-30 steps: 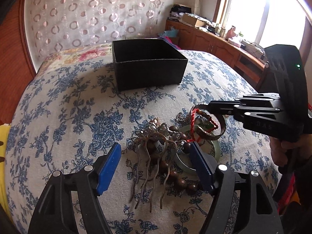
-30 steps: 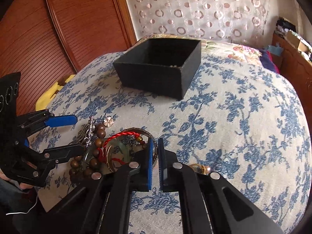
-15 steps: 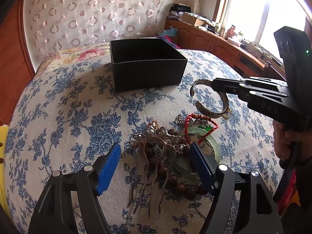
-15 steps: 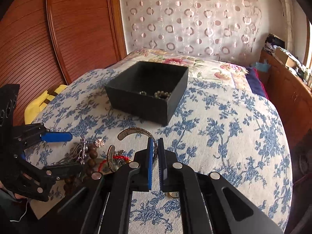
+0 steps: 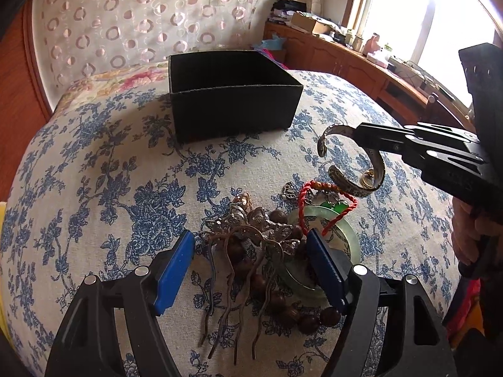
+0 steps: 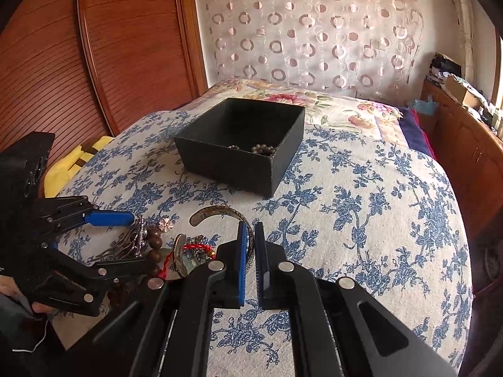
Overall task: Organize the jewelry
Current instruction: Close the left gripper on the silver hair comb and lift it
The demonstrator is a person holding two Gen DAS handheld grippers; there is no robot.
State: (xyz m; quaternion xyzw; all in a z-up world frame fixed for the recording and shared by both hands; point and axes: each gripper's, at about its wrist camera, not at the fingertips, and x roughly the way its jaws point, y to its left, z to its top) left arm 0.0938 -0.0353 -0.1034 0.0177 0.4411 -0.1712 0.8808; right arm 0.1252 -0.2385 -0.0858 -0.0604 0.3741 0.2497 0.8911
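**Cuff lifted, box ahead**

My right gripper (image 6: 250, 262) has its jaws clamped on the open silver metal cuff bangle (image 6: 220, 213), clear of the bedspread. My left gripper (image 5: 251, 268) gapes wide around the jewelry heap (image 5: 267, 245). The black square box (image 6: 242, 144) sits beyond both.

The left gripper's (image 5: 250, 270) right finger hides part of the jade bangle (image 5: 345, 229); the wooden beads (image 5: 314, 317) lie partly under the hair comb (image 5: 248, 238); the black box's (image 5: 232, 106) interior is hidden in the left wrist view; engraving on the silver cuff (image 6: 220, 216), forward of the right jaws, is too small to read.
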